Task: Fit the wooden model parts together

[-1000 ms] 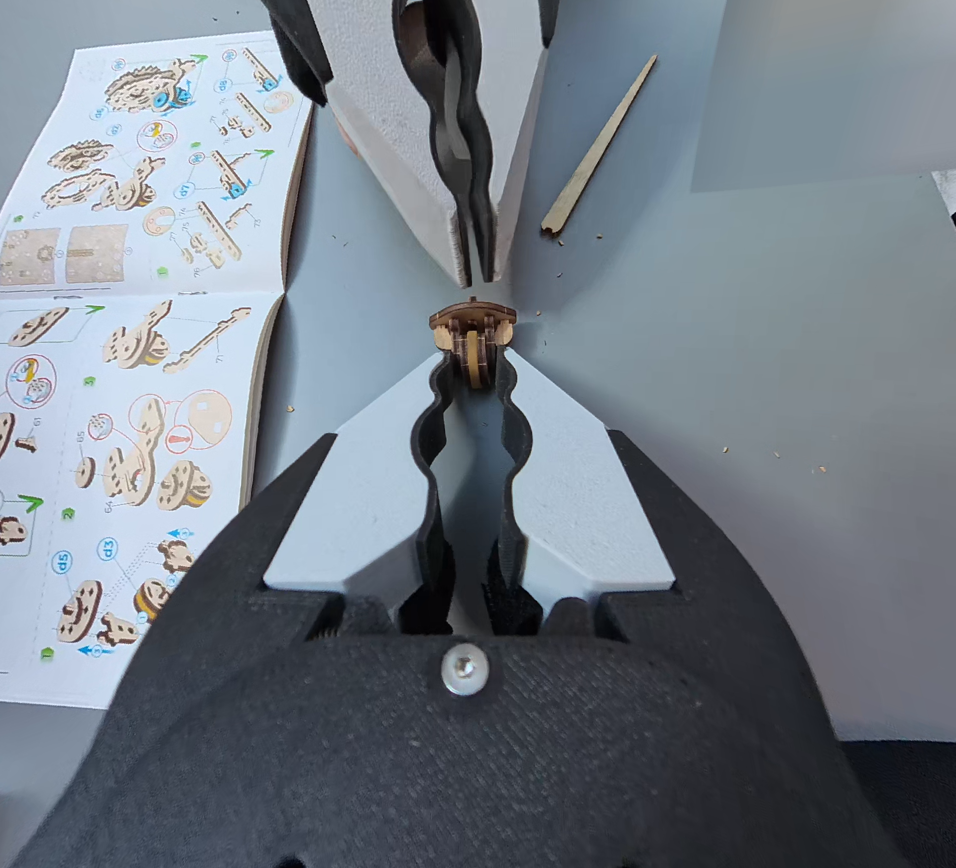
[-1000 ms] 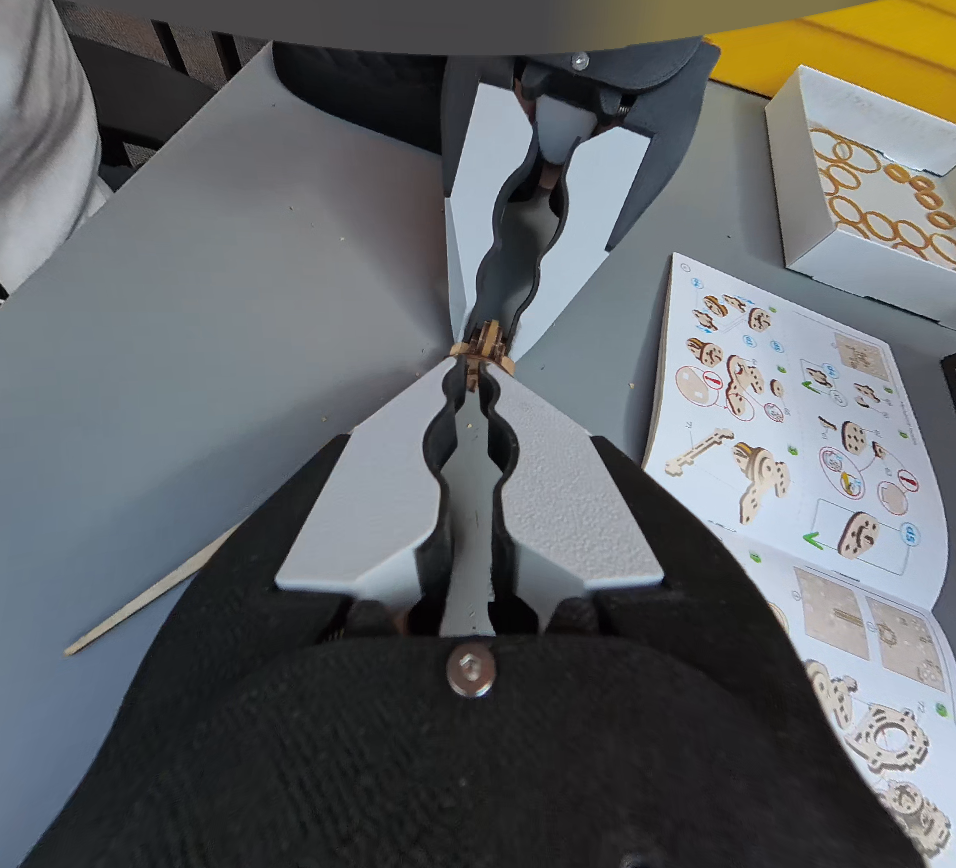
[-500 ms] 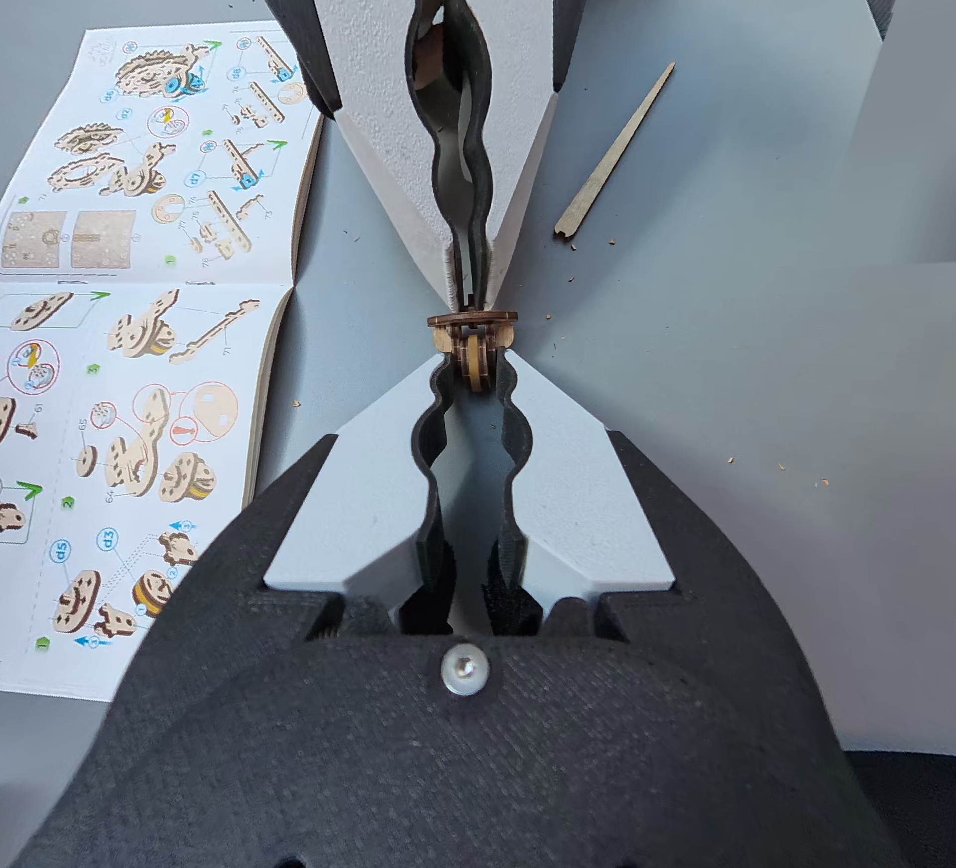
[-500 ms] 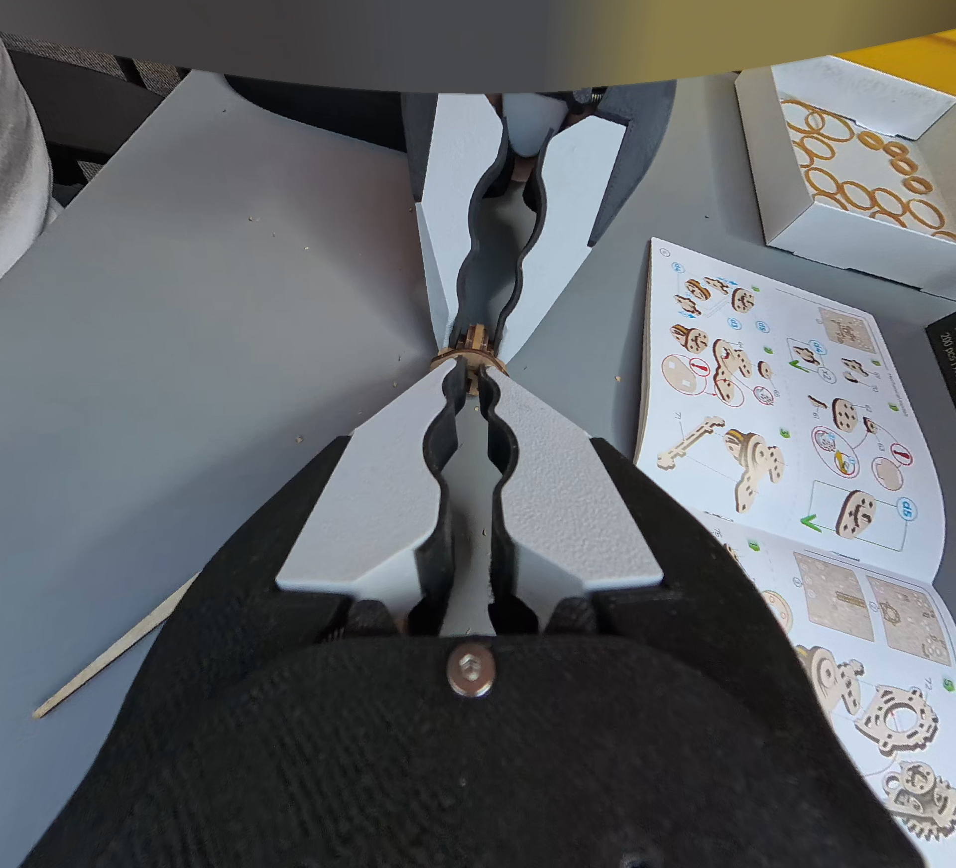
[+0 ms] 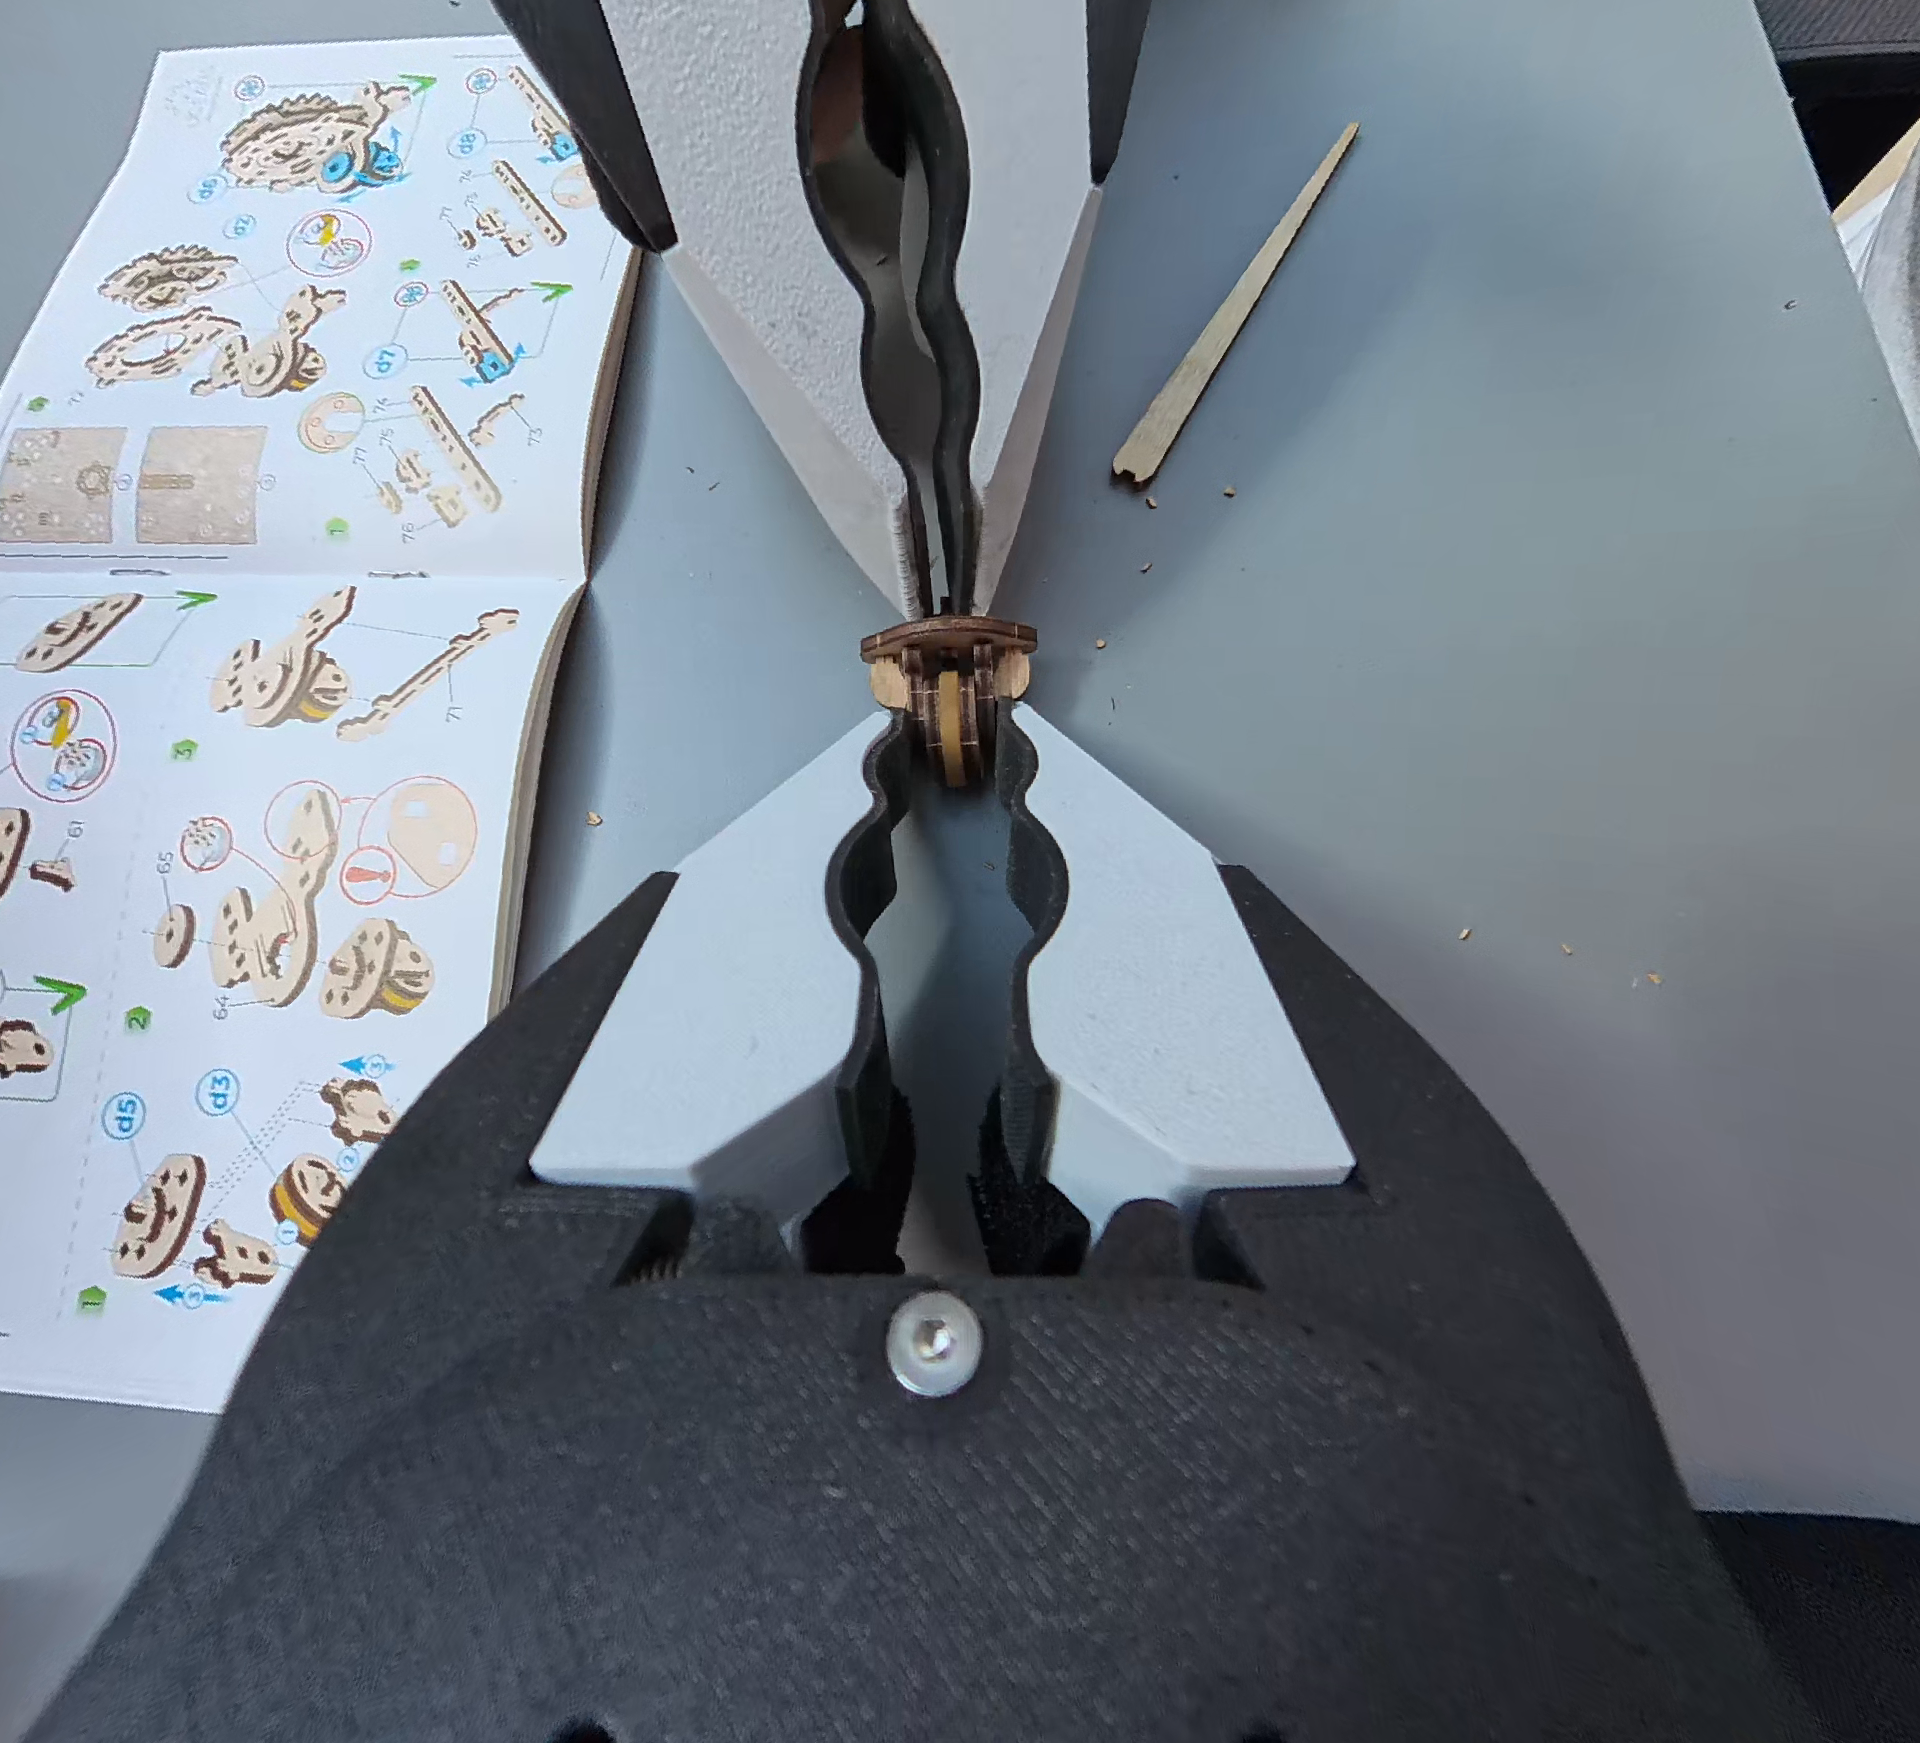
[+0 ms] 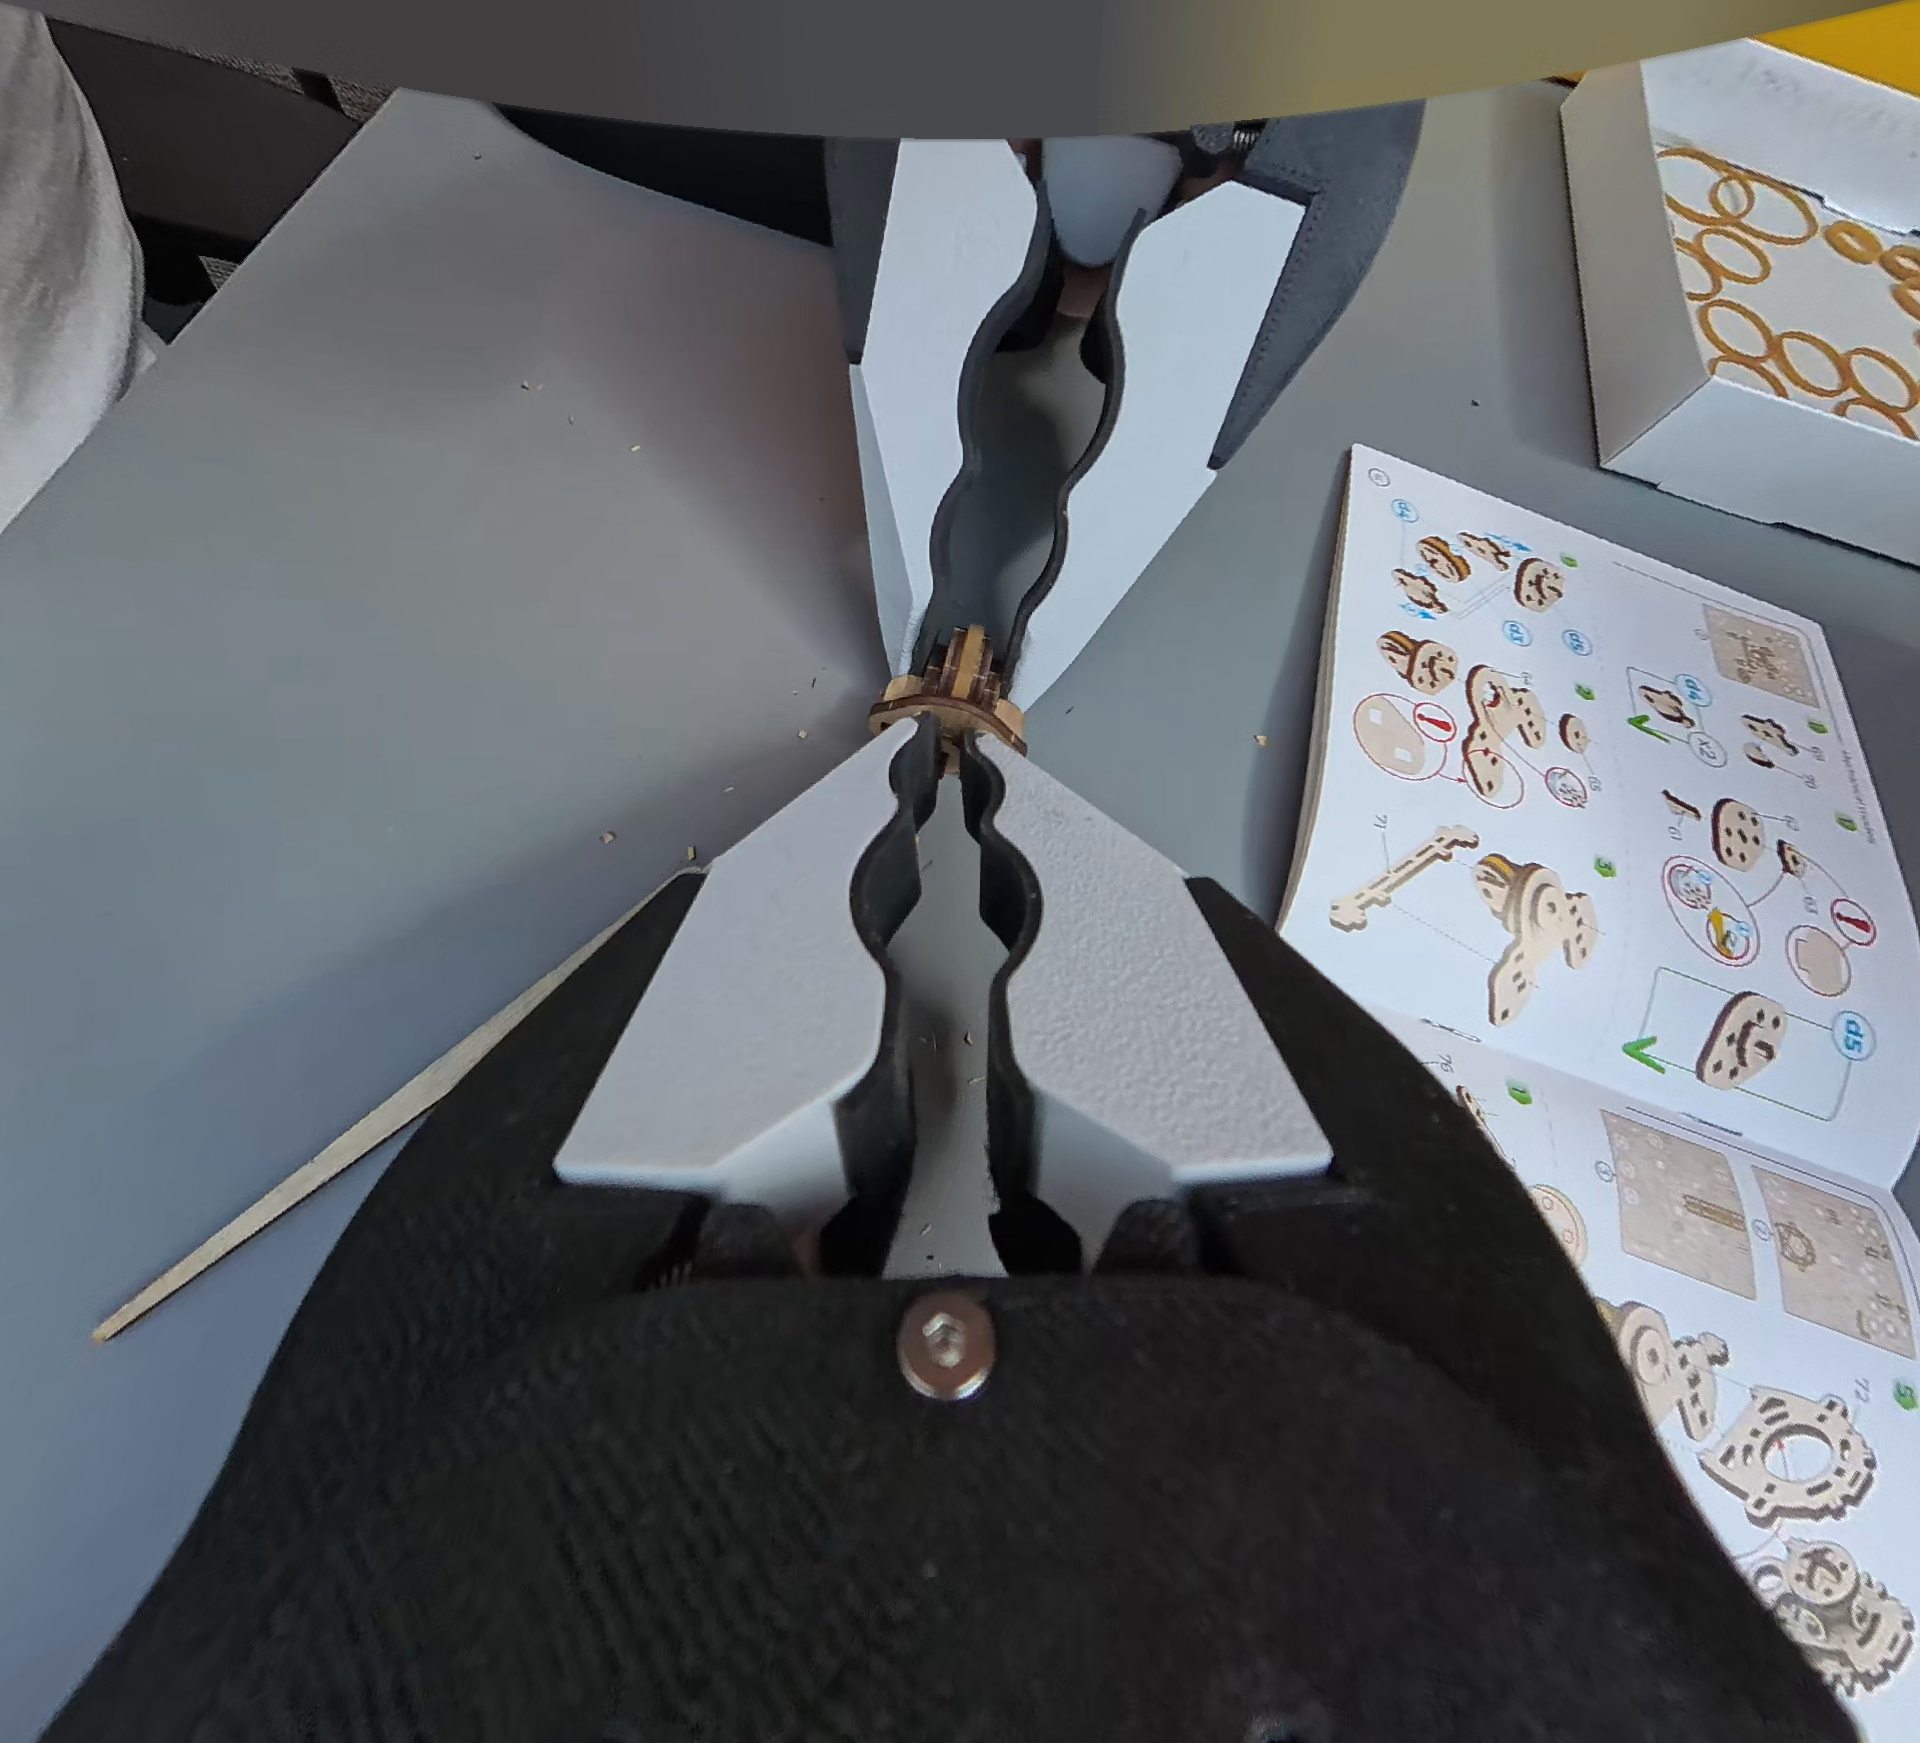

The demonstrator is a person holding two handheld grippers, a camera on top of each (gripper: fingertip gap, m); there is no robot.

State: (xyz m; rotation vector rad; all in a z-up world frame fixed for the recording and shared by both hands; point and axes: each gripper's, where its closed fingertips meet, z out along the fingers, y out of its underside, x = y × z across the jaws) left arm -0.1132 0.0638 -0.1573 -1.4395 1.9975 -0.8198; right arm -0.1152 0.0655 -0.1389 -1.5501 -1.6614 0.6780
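Nearest, L view: left gripper (image 5: 948, 737) pinched narrow on wooden sub-assembly (image 5: 948, 691), stacked discs caught btwn the wavy black pads. Held tip-on so flat cap plate faces outward, toward the other tool. Prob a bracing grip: keeps the stack from twisting while mating part goes in.

Directly opposite, tip to tip: right gripper (image 6: 940, 748), nearly closed on a thin wooden tab (image 6: 943, 756) poking from cap plate's far side. Whether tab is a separate piece or already seated, can't tell; too small. Judged step: pressing tab home into slot, nearly done.

Materials: laser-cut ply, pale faces, scorched dark edges, layered like a sandwich w/ one yellowish mid disc. Brittle-looking, tight slots, so squeeze straight, no levering. Grippers: matte grey wedge fingers, rubbery scalloped liners, textured black printed bodies w/ one steel screw each.

Beyond tips, to L gripper's left: open instruction booklet (image 5: 260, 602), glossy, flat on grey table (image 5: 1455, 758), within glance for checking steps. To its right, farther: slim tapered wooden stick (image 5: 1236, 306), lying loose. Sawdust crumbs scattered round.

Farthest, R view, upper right: white cardboard box (image 6: 1766, 322) w/ tan ring pattern, parked clear of the work.
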